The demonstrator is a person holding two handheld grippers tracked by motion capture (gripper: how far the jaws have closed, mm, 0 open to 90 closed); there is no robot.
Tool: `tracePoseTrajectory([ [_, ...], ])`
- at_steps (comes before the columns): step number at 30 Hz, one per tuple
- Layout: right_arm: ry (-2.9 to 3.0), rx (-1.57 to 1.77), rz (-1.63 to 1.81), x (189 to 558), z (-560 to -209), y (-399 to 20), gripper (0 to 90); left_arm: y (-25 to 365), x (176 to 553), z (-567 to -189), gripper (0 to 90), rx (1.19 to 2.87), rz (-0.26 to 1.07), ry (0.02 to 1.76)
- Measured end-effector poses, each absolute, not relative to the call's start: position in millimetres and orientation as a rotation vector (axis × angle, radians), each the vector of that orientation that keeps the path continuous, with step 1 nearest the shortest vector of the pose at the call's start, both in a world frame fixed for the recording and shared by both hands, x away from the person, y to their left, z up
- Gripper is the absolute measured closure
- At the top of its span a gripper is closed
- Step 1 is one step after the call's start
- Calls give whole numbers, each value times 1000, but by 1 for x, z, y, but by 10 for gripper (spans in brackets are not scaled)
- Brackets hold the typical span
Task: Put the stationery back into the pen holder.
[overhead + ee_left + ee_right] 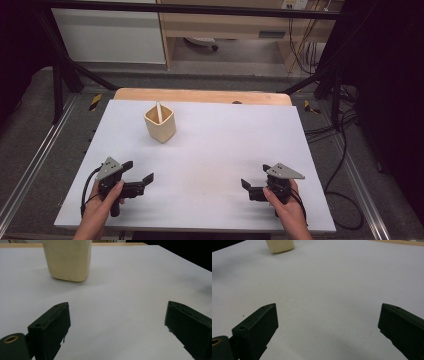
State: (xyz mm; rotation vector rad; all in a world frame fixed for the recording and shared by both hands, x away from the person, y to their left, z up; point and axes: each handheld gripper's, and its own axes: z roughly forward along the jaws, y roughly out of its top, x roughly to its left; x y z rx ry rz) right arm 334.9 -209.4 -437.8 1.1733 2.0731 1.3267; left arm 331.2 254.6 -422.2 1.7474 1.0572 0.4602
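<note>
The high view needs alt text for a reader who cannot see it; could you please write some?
A person's hands hold the left tongs and right tongs, both open and empty, low over the near edge of a white table. A cream square cup with a pale stick inside stands toward the far left.

Cream square cup (pixel 160 123) upright, far-left table; white stick (pixel 159 112) inside.
</note>
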Motion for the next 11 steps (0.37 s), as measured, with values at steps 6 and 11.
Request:
tracePoseTrajectory([
  [6,2036,1200,1268,337,-439,-217,32,241,329,-433,74,1778,457,1033],
  [11,2065,1269,1000,343,-453,-223,27,240,324,-435,70,1785,450,1034],
])
